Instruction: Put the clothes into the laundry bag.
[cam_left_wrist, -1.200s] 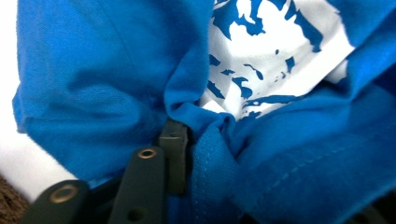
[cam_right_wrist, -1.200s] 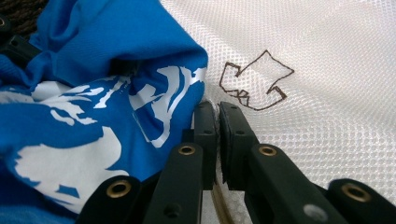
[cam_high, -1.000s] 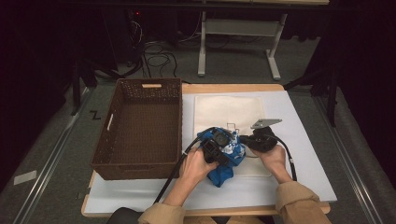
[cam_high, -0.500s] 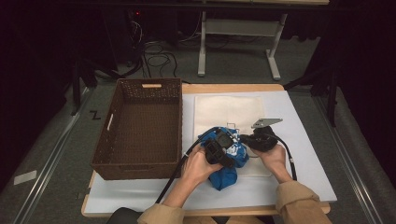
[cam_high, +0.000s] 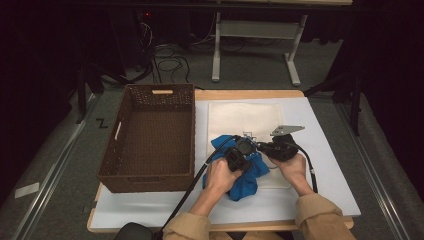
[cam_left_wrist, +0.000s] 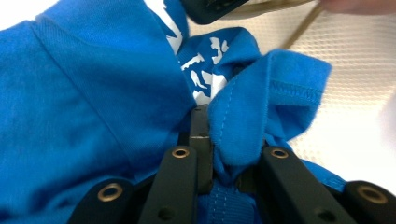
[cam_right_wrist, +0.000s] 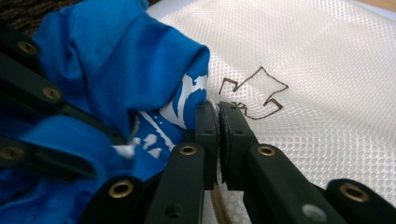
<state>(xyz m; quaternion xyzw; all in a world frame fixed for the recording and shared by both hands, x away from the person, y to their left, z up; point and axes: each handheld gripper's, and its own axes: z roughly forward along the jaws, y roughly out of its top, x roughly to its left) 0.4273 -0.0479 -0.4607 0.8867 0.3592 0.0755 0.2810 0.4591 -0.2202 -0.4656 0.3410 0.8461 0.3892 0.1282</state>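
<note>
text: none legible | blue shirt (cam_left_wrist: 93, 107): white print, unreadable | mesh mat (cam_right_wrist: 327, 93): drawn outline

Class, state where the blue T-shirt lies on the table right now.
In the high view the blue T-shirt lies bunched on the white mesh mat, right of the wicker basket, between both grippers.

A fold of the blue shirt (cam_left_wrist: 116, 93) drapes over one pad of the left gripper (cam_left_wrist: 219, 135), hiding it, and the garment runs off the left and bottom edges of that gripper's view. From above, both hands cover much of the shirt (cam_high: 245, 180). Whether the pressed-together jaws of the right gripper (cam_right_wrist: 218, 122) pinch cloth cannot be told. The drawing (cam_right_wrist: 254, 95) on the white mat (cam_right_wrist: 317, 70) is partly covered.
</note>
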